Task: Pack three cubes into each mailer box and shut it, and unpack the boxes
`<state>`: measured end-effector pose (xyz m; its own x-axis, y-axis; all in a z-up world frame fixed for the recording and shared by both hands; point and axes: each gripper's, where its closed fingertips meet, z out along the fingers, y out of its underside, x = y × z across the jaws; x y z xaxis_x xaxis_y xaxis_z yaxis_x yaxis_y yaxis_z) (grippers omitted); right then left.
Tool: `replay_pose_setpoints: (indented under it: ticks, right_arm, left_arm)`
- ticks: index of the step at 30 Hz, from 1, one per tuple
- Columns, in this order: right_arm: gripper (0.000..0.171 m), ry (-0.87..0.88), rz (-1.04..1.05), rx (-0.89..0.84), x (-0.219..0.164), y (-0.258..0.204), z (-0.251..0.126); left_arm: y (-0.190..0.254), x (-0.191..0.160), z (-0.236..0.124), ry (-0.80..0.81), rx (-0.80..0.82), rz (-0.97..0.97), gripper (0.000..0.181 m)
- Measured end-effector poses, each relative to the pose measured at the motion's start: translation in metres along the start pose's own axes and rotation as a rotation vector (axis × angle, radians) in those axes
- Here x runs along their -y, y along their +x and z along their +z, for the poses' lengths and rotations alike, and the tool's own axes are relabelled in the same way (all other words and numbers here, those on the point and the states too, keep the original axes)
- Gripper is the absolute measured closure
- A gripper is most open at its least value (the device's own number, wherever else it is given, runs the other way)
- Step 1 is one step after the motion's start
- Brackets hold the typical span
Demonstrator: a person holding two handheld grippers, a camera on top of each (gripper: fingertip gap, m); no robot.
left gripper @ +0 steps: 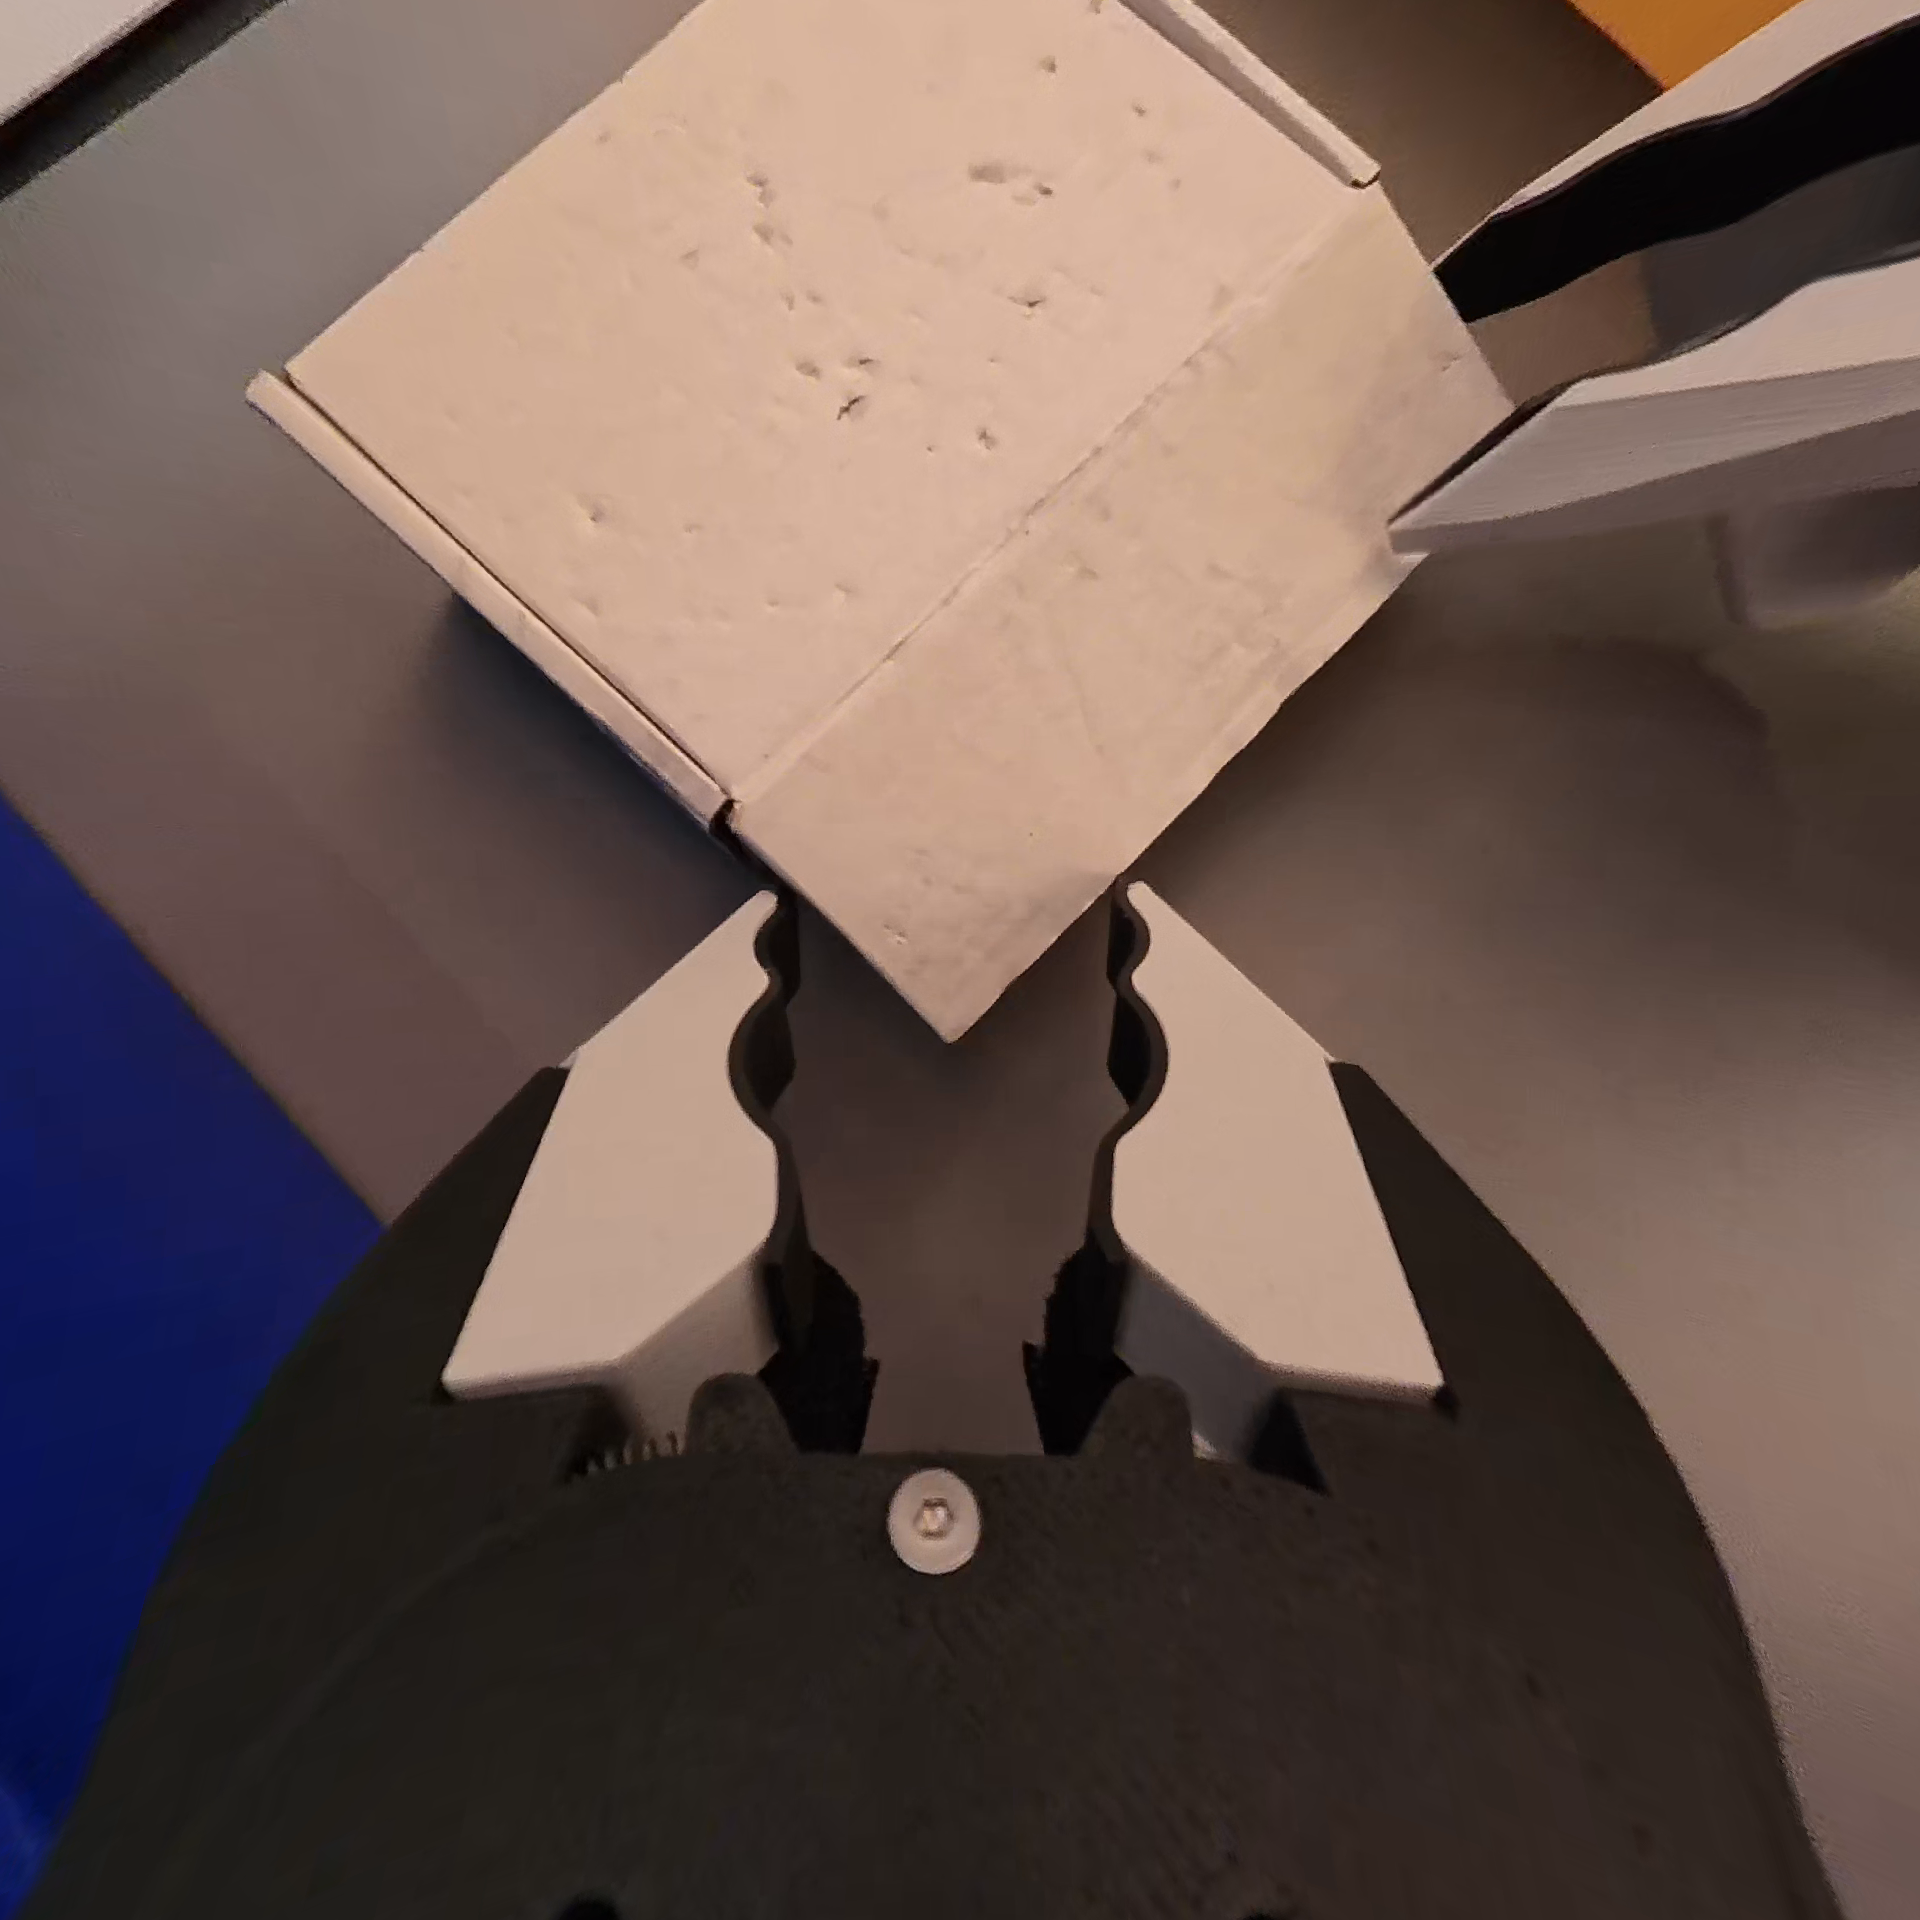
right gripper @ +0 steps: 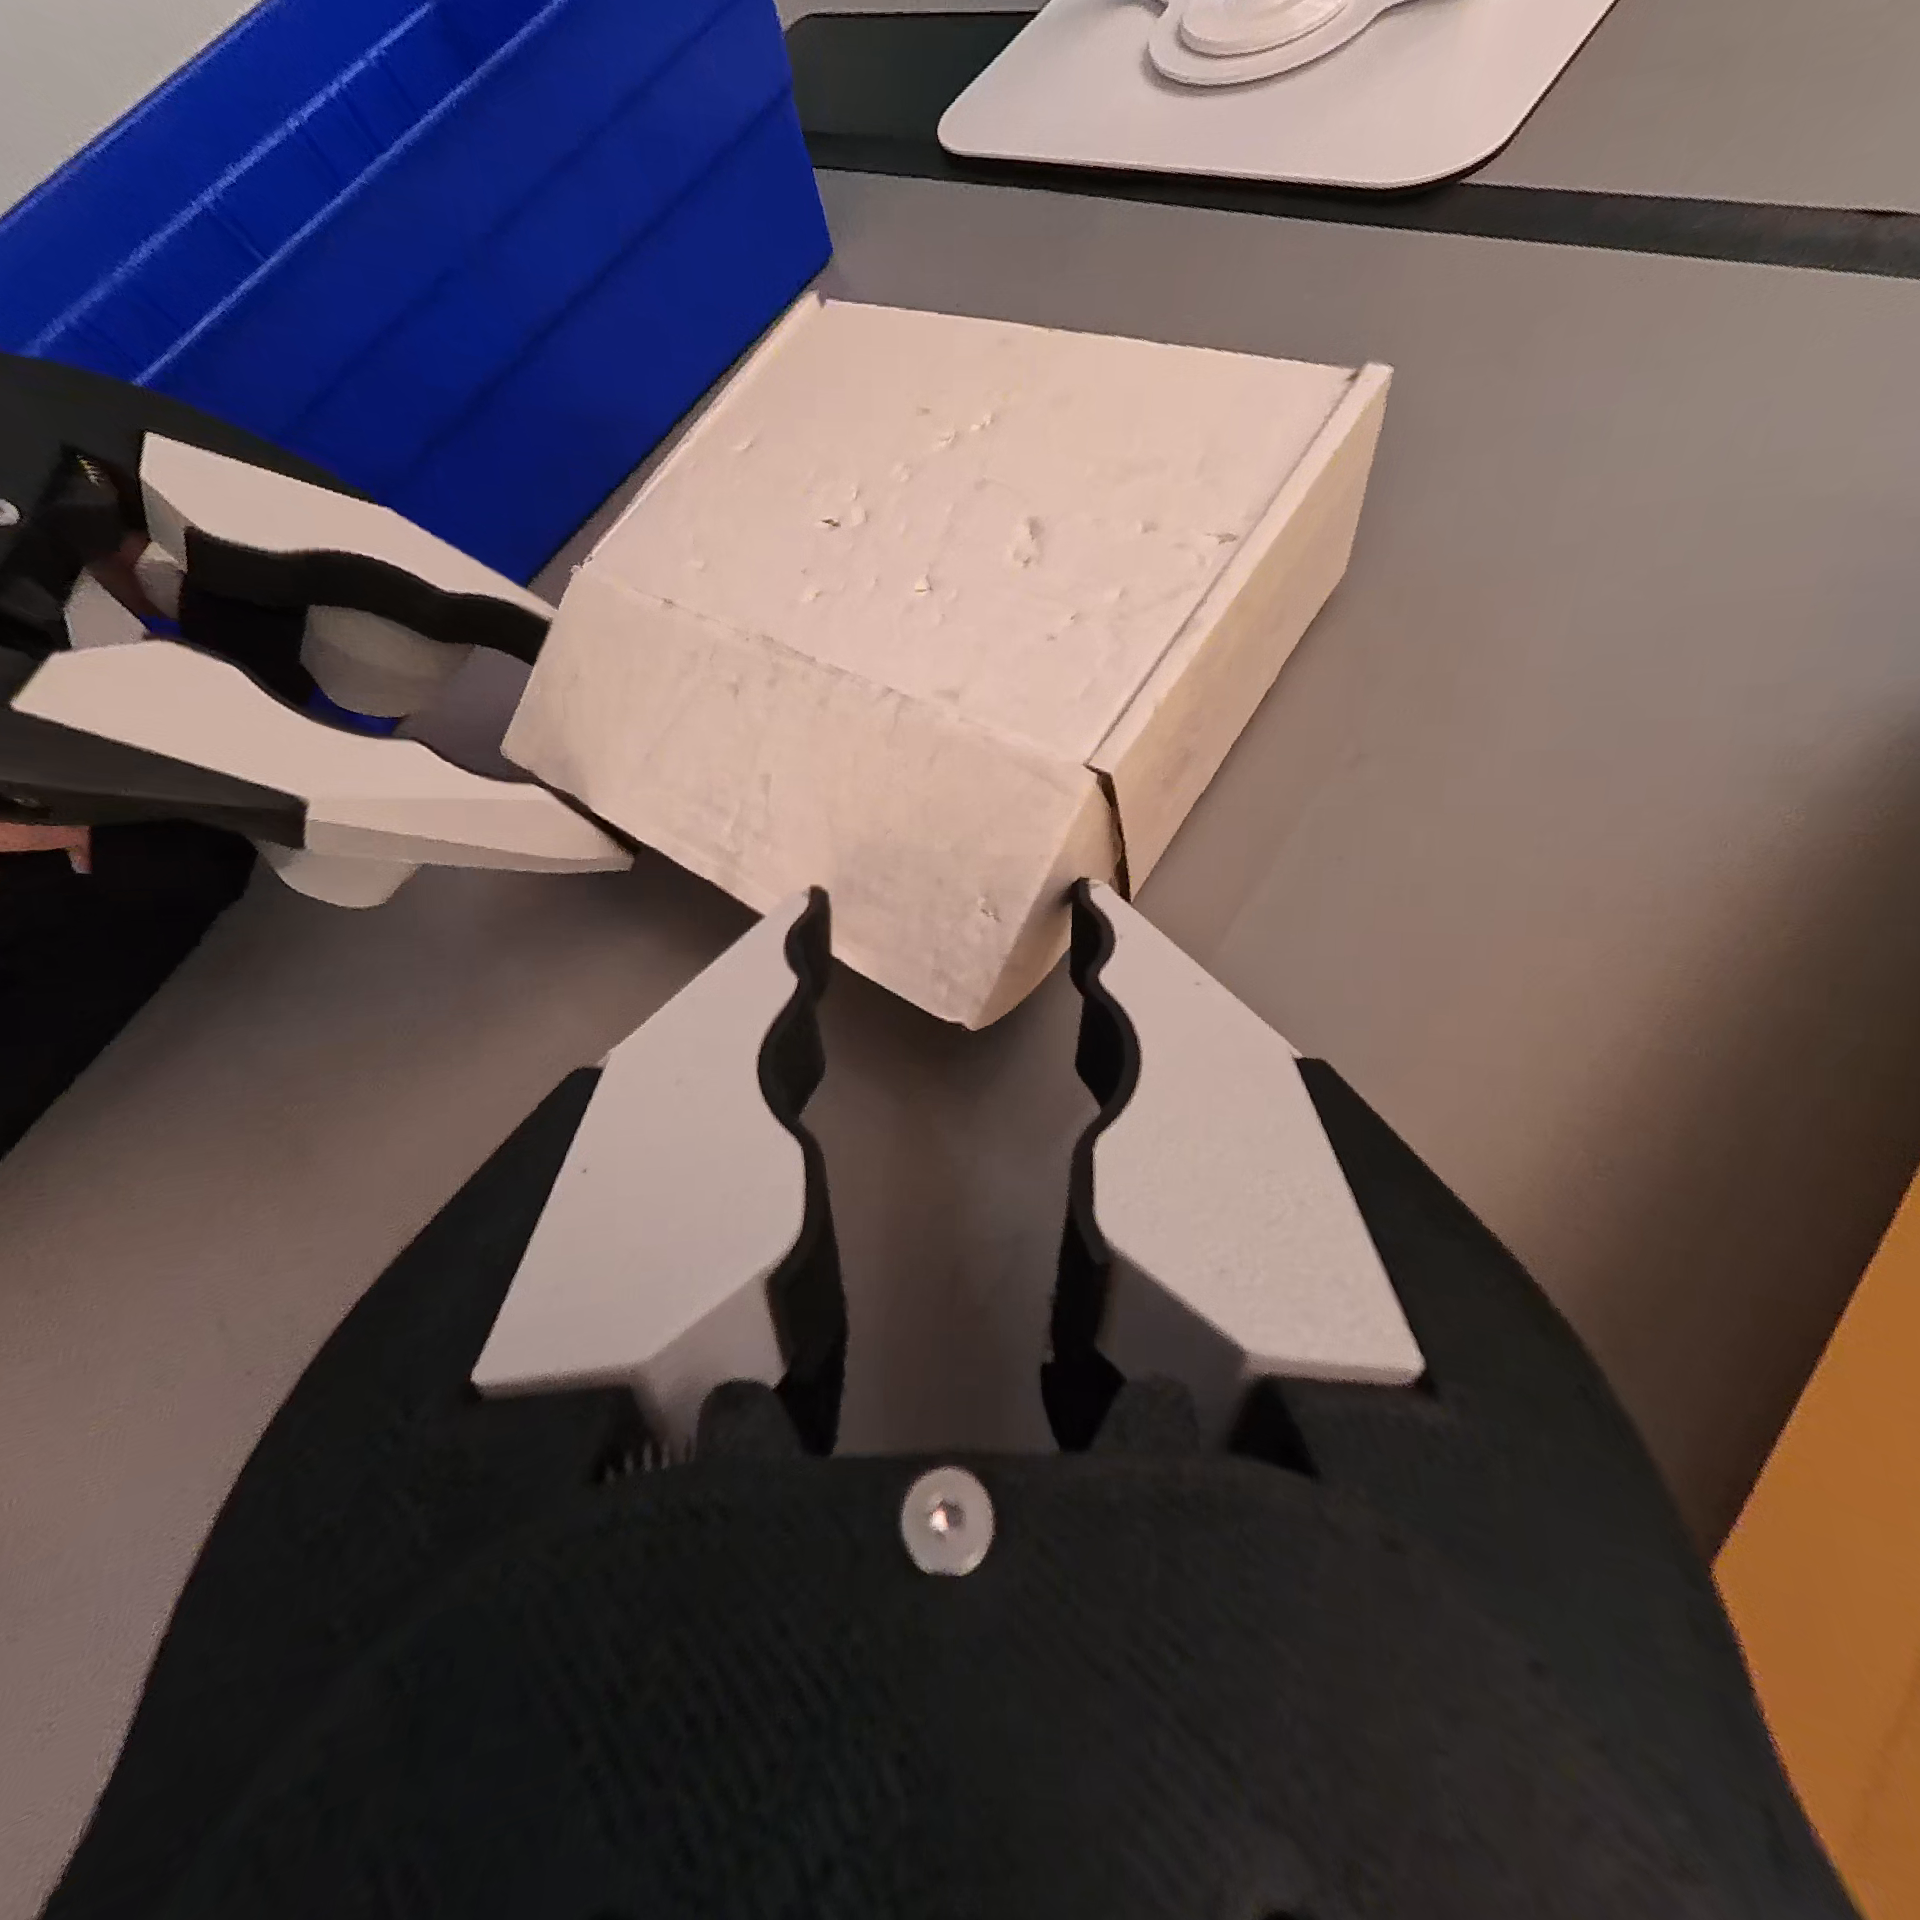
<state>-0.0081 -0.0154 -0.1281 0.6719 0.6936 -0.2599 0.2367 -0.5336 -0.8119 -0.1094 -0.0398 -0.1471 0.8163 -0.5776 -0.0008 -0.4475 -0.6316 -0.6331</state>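
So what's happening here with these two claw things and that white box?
A person is working two hand-held grippers around a closed white cardboard mailer box lying on a grey table. The left gripper and the right gripper are both open, each at a different corner of the front flap, neither clamped on it. A blue plastic bin stands just behind.

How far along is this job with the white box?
Done: the one white mailer box in view sits on the grey table with its lid down. In hand: the open left gripper and open right gripper each bracket a front corner, gripping nothing. Left: cannot tell; no cubes or other boxes show, and the blue bin's inside is hidden.
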Motion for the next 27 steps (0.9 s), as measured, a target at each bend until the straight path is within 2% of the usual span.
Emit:
replay_pose_setpoints:
  ticks: [8, 18, 23, 27]
  right_arm:
    - [0.122, 0.009, -0.013, -0.001, 0.0, 0.001, 0.003]
    - [0.122, 0.044, -0.004, 0.014, 0.0, 0.005, 0.01]
    - [0.124, 0.023, -0.033, 0.009, -0.001, 0.001, 0.01]
    - [0.132, -0.043, -0.059, 0.028, -0.008, -0.011, 0.007]
  left_arm:
    - [-0.001, 0.001, 0.003, 0.017, -0.032, -0.03, 0.122]
    - [-0.006, -0.007, 0.014, -0.015, 0.011, -0.023, 0.125]
    - [-0.005, -0.009, 0.006, -0.041, 0.008, -0.079, 0.131]
    - [-0.012, -0.003, -0.012, -0.026, 0.094, -0.081, 0.124]
